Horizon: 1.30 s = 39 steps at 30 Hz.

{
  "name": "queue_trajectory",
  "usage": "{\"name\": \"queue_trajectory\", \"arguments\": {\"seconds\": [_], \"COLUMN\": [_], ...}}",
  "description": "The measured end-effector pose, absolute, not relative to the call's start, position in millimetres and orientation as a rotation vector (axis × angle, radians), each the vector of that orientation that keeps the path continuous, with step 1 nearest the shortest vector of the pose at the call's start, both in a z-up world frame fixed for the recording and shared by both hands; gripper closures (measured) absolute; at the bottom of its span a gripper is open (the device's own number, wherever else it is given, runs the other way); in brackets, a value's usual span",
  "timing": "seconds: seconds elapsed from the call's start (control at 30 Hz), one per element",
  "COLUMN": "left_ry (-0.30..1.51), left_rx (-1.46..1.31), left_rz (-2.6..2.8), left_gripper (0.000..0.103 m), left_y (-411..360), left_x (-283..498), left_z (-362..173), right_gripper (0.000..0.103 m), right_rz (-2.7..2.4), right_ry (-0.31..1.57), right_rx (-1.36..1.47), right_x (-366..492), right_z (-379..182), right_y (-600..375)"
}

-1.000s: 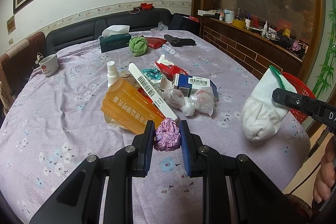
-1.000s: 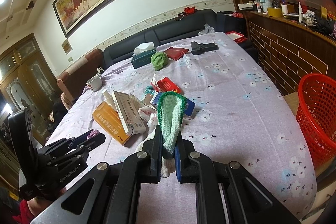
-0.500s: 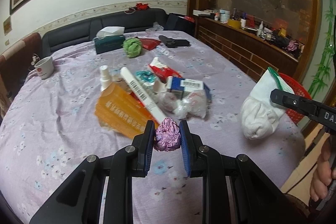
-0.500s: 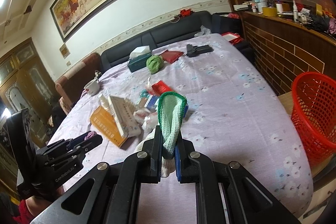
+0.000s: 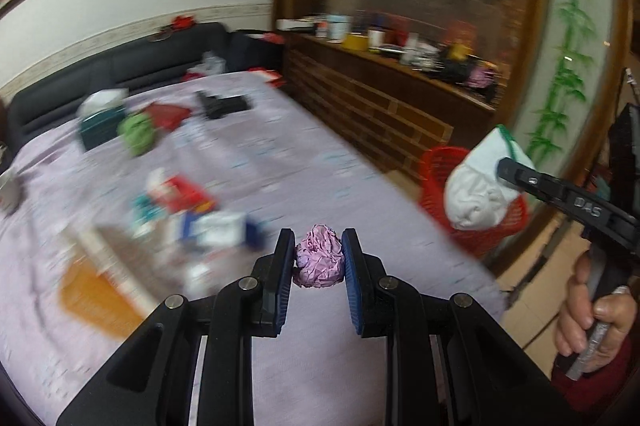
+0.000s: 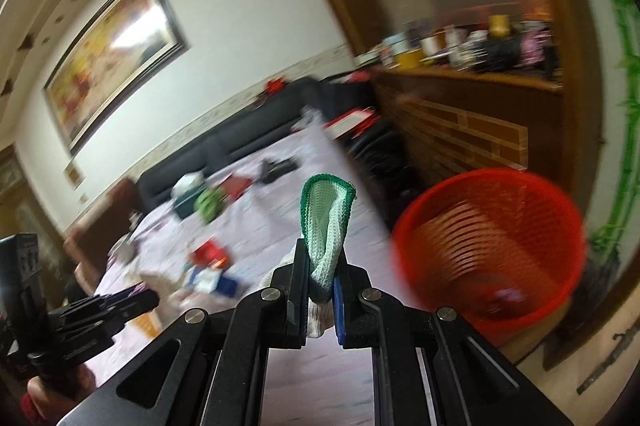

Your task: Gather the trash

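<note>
The right hand-held gripper (image 6: 321, 290) is pinching a white knit glove with a green cuff (image 6: 326, 226), its jaws pressed together on the fabric just below the cuff. The cuff is standing up above the fingertips while the white body is hanging beneath them, so the glove's long axis is running roughly vertical. The red mesh waste basket (image 6: 490, 246) is sitting ahead and to the right of this gripper, near and lower, with its open mouth tilted toward the camera. Seen from the left wrist, the glove is already showing against the basket's rim, so the right hand-held gripper is the nearer of the two.

The left hand-held gripper (image 5: 318, 262) is clamping a crumpled pink-purple wrapper ball (image 5: 319, 258) between its blue-padded jaws. It is hovering over the lilac-clothed table (image 5: 280, 162), on the side of the basket away from the wall. From this gripper the basket is lying ahead and to the right, past the table's edge, so it is probably following the glove in.

Farther from the basket, a blurred heap of remaining trash is waiting on the table: an orange box (image 5: 94, 294), a red packet (image 5: 182, 192) and a blue-and-white carton (image 5: 218, 230).
</note>
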<state>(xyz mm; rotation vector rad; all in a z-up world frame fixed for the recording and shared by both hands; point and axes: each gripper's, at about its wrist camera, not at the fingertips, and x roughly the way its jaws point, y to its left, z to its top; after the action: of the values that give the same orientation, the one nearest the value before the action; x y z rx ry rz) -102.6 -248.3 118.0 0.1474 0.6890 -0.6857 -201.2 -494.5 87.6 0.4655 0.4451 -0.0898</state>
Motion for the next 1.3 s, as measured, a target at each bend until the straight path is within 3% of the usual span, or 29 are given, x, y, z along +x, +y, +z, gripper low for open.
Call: {"name": "queue_trajectory", "arguments": {"seconds": [0.57, 0.63, 0.67, 0.7, 0.73, 0.8, 1.3], "left_ry": [0.801, 0.813, 0.825, 0.830, 0.829, 0.823, 0.743], "left_rx": [0.202, 0.216, 0.209, 0.197, 0.190, 0.194, 0.226], "left_rz": [-1.023, -1.024, -1.021, -1.014, -1.004, -1.000, -0.872], "left_gripper": [0.080, 0.069, 0.053, 0.043, 0.043, 0.043, 0.041], "left_y": [-480, -490, -494, -495, -493, -490, -391], "left_x": [-81, -78, -75, -73, -72, -73, -103], "left_z": [82, 74, 71, 69, 69, 69, 93], "right_gripper": [0.090, 0.085, 0.079, 0.068, 0.062, 0.060, 0.060], "right_rz": [-0.363, -0.373, -0.372, -0.371, -0.363, -0.360, -0.269], "right_ry": [0.427, 0.441, 0.448, 0.451, 0.448, 0.437, 0.456], "right_rx": [0.548, 0.536, 0.536, 0.543, 0.550, 0.553, 0.577], "right_x": [-225, -219, -216, -214, -213, -215, -228], "right_z": [70, 65, 62, 60, 58, 58, 60], "right_y": [-641, -648, -650, -652, -654, -654, -599]}}
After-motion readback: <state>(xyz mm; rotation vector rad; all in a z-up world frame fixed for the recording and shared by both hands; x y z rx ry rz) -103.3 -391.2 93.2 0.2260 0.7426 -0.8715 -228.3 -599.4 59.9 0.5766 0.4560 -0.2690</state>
